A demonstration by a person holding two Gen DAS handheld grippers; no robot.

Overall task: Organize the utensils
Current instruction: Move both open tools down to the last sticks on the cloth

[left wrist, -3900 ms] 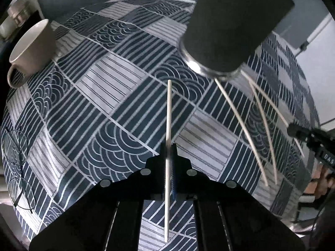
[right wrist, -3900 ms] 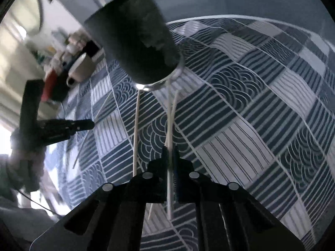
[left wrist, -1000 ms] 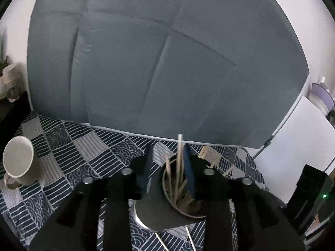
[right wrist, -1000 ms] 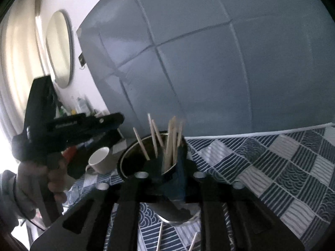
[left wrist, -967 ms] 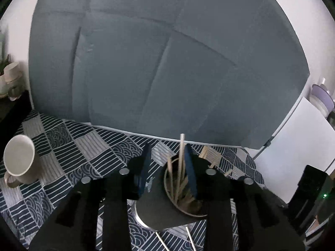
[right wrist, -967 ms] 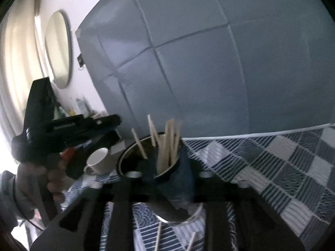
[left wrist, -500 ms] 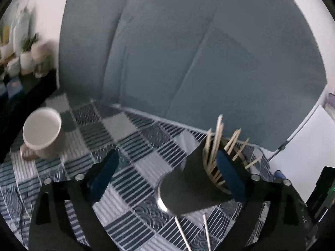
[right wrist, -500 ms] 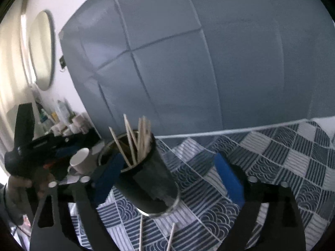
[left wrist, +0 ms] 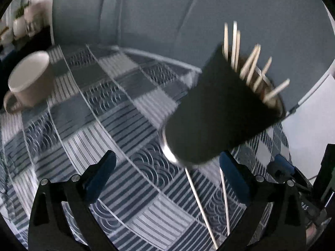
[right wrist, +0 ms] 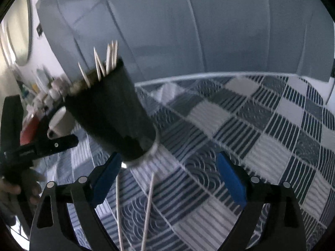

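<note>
Both claws gape empty: left claw [left wrist: 165, 174], right claw [right wrist: 168, 174]. Two chopsticks [left wrist: 201, 205] lie on the bench [left wrist: 108, 108] just ahead, below the dark cup [left wrist: 219, 113] holding the rest. Light, stiff, slippery sticks; pinch mid-shaft.

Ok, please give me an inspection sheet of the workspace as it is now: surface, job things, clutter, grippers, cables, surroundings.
Surface: tablecloth, blue-and-white patchwork.
Job's things: dark cup upright, holding several sticks; two sticks lie on the cloth in front of it.
Clutter: white mug on the cloth, apart from the cup.
Grippers: left gripper open, empty; right gripper open, empty.
Cables: nothing seen.
Surroundings: grey panel behind the table; round mirror; shelf items, blurred.
</note>
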